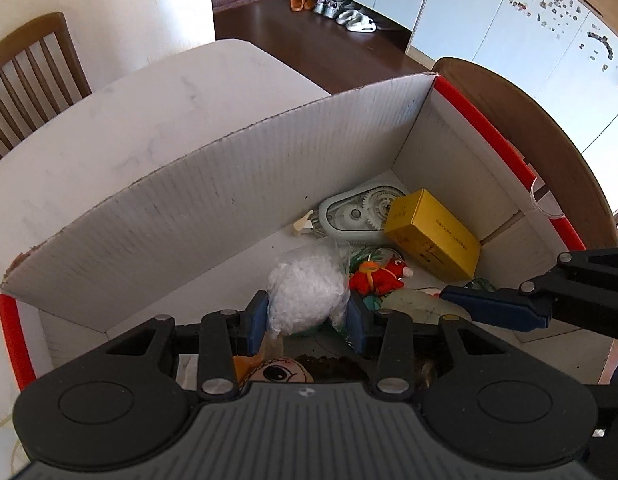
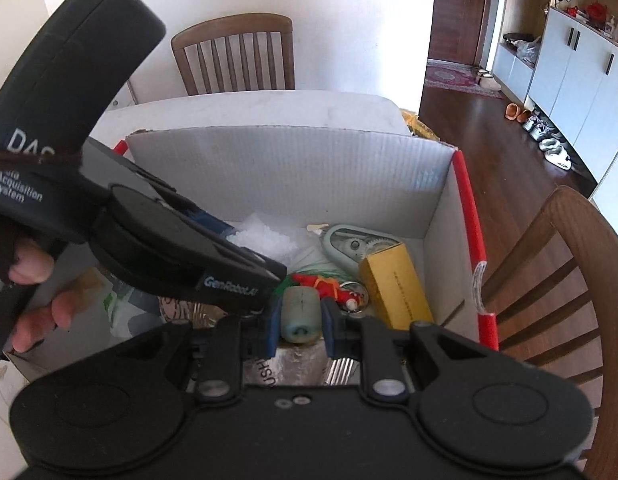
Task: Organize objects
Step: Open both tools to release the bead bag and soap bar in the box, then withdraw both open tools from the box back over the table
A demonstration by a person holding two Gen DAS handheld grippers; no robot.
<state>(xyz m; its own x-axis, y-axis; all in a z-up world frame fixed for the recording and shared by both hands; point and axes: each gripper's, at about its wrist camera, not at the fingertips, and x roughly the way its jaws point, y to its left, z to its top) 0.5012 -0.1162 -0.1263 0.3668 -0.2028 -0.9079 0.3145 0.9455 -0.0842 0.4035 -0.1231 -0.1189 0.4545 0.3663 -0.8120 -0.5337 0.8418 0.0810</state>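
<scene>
A white cardboard box (image 1: 229, 184) with red edges stands on the table, seen in both wrist views. My left gripper (image 1: 307, 314) is shut on a clear plastic bag of white fluff (image 1: 305, 288), held low inside the box. My right gripper (image 2: 300, 316) is shut on a pale green cylinder (image 2: 300, 310) over the box floor. In the left wrist view the right gripper (image 1: 447, 295) reaches in from the right, its fingers together. On the box floor lie a yellow carton (image 1: 433, 234), a pale green gear device (image 1: 355, 210) and a red plush toy (image 1: 383, 276).
A doll's face (image 1: 279, 374) peeks out under my left gripper. A hand (image 2: 33, 292) holds the left tool, whose black body (image 2: 169, 248) crosses the right wrist view. Wooden chairs (image 2: 237, 56) stand at the far side and at the right (image 2: 565, 272) of the table (image 1: 129, 120).
</scene>
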